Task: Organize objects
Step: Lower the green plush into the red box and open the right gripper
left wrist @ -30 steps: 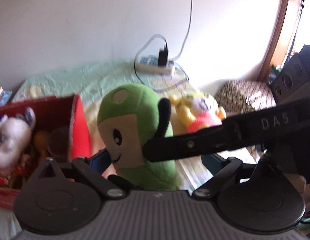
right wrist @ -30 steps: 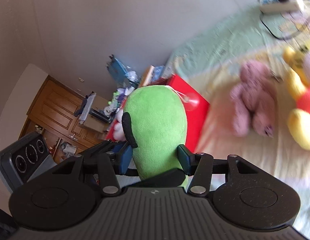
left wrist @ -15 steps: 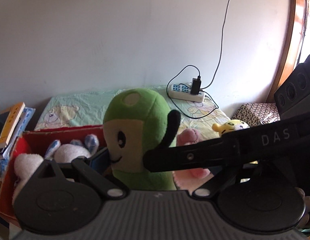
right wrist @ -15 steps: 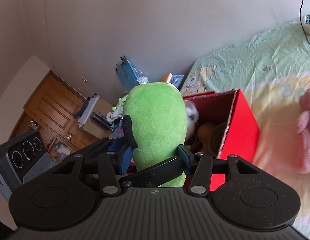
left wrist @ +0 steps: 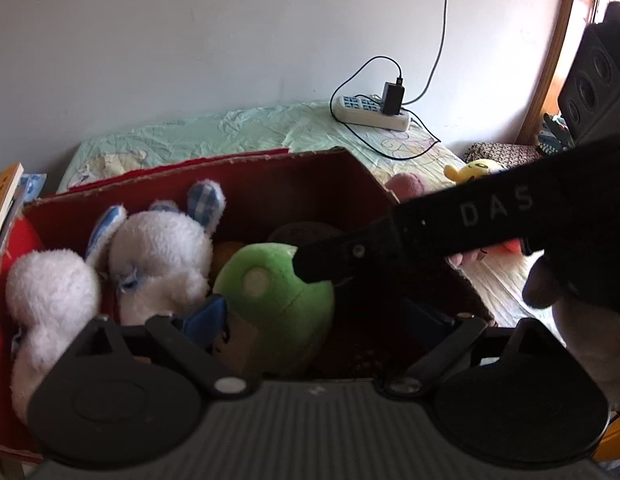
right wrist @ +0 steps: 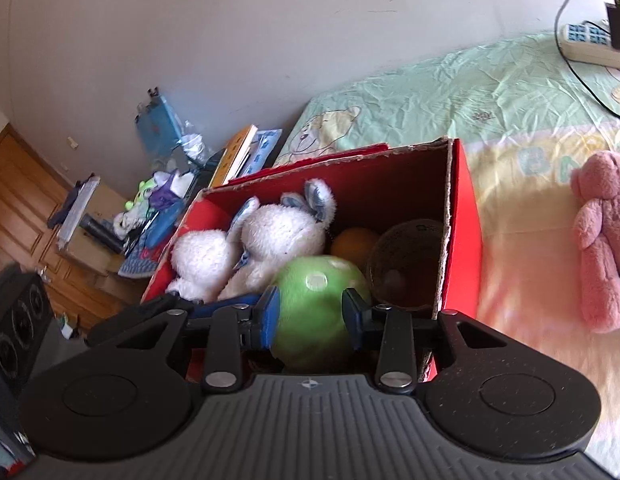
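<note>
A green plush toy stands head-up inside the red cardboard box, beside a white bunny plush. My right gripper has its blue pads pressed into both sides of the green plush, and its jaws are closing. In the left wrist view its black finger crosses from the right and ends at the plush's head. My left gripper stands wide open over the box. Its left pad touches the plush, while its right pad is well apart from it.
The box also holds a brown round toy and an orange one. A pink plush and a yellow plush lie on the bed to the right. A power strip sits by the wall. Books lie left of the box.
Both grippers moved left from over the bed to the red box, and the green plush sank from above the rim down into it. The right jaws have narrowed.
</note>
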Tool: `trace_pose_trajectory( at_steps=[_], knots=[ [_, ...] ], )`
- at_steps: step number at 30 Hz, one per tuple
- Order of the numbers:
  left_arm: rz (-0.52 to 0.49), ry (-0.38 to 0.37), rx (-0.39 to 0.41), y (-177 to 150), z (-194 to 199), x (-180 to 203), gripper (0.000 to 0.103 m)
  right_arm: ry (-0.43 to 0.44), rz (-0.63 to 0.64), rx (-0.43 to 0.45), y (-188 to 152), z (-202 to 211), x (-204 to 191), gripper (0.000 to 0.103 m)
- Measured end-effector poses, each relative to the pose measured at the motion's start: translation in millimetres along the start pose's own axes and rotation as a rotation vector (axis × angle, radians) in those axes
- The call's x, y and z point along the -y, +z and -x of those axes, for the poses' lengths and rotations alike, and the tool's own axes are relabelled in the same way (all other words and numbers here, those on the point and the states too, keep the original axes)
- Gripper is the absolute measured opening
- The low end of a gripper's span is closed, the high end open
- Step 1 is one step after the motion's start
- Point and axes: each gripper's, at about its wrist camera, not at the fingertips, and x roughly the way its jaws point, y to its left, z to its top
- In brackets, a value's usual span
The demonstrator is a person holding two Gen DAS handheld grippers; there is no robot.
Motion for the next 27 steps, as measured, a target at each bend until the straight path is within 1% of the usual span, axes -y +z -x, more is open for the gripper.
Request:
trace_pose_trajectory(
  at_steps=[3,9,15,18,23,27],
  knots=[
    [0.004,-0.008,-0.022,-5,0,-5,0.095,-0.005,-0.030,0.005,-2,1,0,0.038],
    [0.042,0.009,-0.047,-3,-1,-16,0.096,-0.073,-0.035,0.036,-3,4,-10,0.038],
    [0.030,0.035,-0.062,1,5,-11,0.096,-0.080,-0.046,0.070,-5,17,-13,0.038],
    [0.012,0.060,-0.068,5,7,-6,0.096,-0.102,-0.043,0.079,-7,21,-15,0.038],
    [-0.011,0.086,-0.085,8,7,1,0.097,-0.165,0.014,0.098,-13,22,-23,0.039],
    [-0.027,0.150,-0.109,8,4,3,0.097,-0.186,0.013,0.112,-17,25,-24,0.039]
  ],
)
